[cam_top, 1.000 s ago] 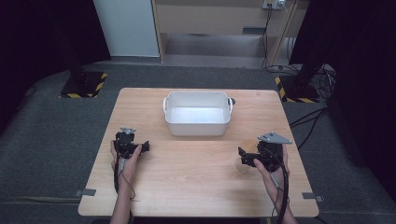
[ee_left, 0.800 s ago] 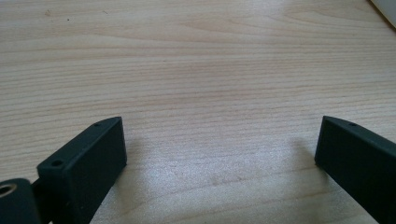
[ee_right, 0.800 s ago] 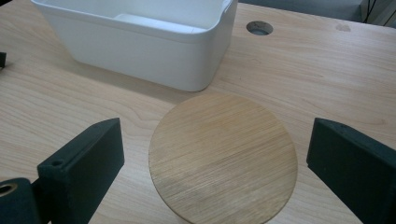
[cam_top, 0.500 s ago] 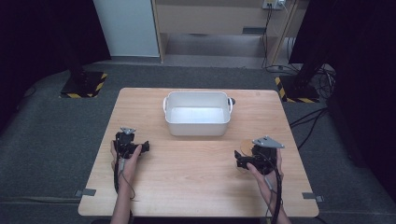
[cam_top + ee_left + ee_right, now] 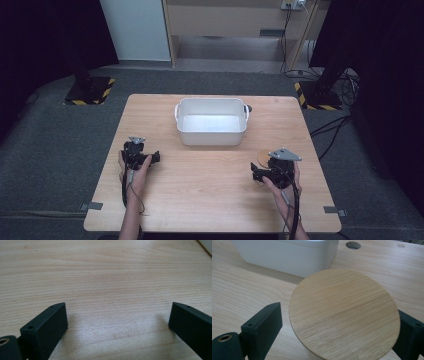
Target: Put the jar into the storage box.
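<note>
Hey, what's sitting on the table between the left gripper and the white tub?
Nothing. In the high view, only bare wood of the table lies between the left gripper and the white tub. The left gripper view shows bare wood between its open jaws too.

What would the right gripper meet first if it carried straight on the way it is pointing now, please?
The right gripper would likely meet the round wooden disc first; it already sits between the open jaws. Beyond it stands the white tub.

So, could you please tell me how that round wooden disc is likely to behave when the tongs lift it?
The wooden disc looks flat and rigid, so probably no flopping. It seems thin, likely light. Its smooth round edge might slip between the right tongs, and it could roll if dropped on edge.
</note>
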{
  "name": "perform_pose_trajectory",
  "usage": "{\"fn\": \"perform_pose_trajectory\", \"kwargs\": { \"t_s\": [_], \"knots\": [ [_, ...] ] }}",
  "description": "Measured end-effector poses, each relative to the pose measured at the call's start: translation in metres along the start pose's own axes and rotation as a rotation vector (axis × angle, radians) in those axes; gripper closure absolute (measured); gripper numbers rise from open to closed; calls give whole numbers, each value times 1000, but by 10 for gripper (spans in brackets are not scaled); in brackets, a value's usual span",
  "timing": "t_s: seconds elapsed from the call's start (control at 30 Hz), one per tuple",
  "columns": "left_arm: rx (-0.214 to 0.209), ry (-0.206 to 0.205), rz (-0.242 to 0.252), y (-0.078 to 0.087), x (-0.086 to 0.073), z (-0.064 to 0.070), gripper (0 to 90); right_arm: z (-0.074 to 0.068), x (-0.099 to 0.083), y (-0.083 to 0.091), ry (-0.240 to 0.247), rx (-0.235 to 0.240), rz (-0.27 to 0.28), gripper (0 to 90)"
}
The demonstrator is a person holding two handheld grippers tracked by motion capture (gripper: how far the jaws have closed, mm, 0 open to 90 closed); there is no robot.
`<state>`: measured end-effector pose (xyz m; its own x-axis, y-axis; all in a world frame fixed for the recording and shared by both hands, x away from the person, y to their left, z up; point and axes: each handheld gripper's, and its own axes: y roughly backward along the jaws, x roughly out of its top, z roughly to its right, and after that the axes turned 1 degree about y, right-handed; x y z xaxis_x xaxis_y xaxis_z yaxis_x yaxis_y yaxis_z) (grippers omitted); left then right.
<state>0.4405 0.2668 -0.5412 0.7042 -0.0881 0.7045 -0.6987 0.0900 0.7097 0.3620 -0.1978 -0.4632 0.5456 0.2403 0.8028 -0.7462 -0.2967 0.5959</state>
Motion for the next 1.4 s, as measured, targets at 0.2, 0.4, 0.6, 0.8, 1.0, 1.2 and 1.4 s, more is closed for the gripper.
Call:
{"fn": "perform_pose_trajectory", "kwargs": {
  "t_s": [0.2,0.4,0.6,0.8,1.0,1.2,1.4],
  "knots": [
    [0,0,0,0,0,0,6,0,0,0,2,-5,2,135],
    [0,-1,0,0,0,0,5,2,0,0,-1,-6,3,168],
    [1,-1,-1,0,0,0,5,2,-1,0,-3,-8,0,188],
    [1,-1,-1,0,0,0,5,3,-1,-1,-8,-20,4,259],
    [1,-1,-1,0,0,0,5,4,-1,-1,-4,-15,5,262],
    [1,-1,-1,0,0,0,5,4,-2,0,-7,-16,10,263],
    [1,-1,-1,0,0,0,5,5,-2,-1,-14,-11,11,263]
  ]
}}
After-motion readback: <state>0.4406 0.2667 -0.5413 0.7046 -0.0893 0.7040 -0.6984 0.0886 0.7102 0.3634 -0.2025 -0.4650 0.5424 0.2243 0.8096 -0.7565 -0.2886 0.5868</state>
